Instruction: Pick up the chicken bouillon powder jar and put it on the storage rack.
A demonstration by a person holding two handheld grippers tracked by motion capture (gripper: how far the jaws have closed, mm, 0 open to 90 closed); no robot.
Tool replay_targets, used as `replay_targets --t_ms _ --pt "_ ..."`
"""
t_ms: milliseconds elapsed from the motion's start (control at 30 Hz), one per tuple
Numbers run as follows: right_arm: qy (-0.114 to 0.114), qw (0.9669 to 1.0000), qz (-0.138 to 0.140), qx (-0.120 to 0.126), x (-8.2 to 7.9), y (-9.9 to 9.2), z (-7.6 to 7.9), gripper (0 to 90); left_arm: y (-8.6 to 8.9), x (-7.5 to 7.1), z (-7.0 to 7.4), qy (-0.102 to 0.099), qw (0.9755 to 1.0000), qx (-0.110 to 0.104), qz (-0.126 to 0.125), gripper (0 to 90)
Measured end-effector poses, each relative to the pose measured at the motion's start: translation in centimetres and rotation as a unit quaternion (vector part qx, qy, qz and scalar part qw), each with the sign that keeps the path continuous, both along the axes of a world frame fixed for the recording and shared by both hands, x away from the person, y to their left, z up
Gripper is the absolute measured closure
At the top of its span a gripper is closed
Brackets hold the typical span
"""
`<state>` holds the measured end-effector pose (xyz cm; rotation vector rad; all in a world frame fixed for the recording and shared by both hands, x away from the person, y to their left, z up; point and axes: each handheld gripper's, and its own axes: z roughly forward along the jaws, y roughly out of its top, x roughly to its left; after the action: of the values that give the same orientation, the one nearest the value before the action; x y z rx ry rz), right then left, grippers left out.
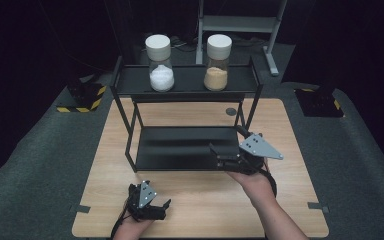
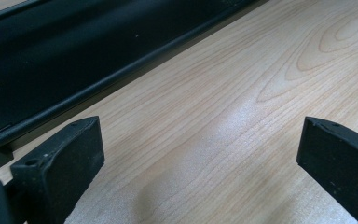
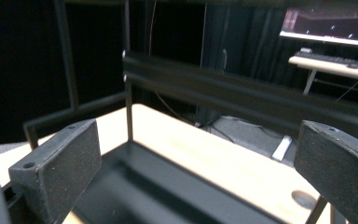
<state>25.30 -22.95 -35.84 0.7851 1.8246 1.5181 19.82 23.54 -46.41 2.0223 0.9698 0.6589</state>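
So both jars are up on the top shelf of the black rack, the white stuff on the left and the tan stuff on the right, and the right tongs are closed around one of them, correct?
Not quite. The right tongs are open and hold nothing; they hover at the rack's lower shelf, as the high view shows. The white-filled jar and the tan-filled jar do stand on the top shelf, untouched.

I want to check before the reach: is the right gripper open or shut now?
Open. In the right gripper view, the right gripper has its jaws wide apart, with only the black rack showing between them.
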Motion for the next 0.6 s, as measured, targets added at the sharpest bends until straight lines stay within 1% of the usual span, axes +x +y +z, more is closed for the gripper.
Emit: replay_targets --t_ms 100,167,233,400,467,600 --pt "0.004 0.9999 0.002 -0.011 -0.4 -0.1 -1.1 0.0 -0.1 -0.1 0.0 -0.002 1.0 0.003 0.0 1.0" --pt "0.011 0.9998 0.002 -0.015 -0.7 -0.3 -1.9 0.0 -0.1 -0.1 0.0 -0.002 1.0 0.004 -0.001 1.0" --pt "0.022 0.9996 0.003 -0.017 -0.8 -0.4 -2.8 0.0 -0.2 -0.1 0.0 -0.002 1.0 0.005 -0.001 1.0" --pt "0.033 0.9988 -0.005 -0.036 -1.6 -0.5 -5.2 0.0 -0.2 -0.1 0.0 -0.002 1.0 0.005 -0.001 1.0" --pt "0.045 0.9982 -0.008 -0.039 -1.8 -0.6 -6.3 0.0 -0.2 -0.1 0.0 -0.003 1.0 0.006 -0.001 1.0" --pt "0.065 0.9967 -0.014 -0.047 -2.0 -1.0 -7.8 0.0 -0.2 -0.1 0.0 -0.004 1.0 0.007 -0.001 1.0"
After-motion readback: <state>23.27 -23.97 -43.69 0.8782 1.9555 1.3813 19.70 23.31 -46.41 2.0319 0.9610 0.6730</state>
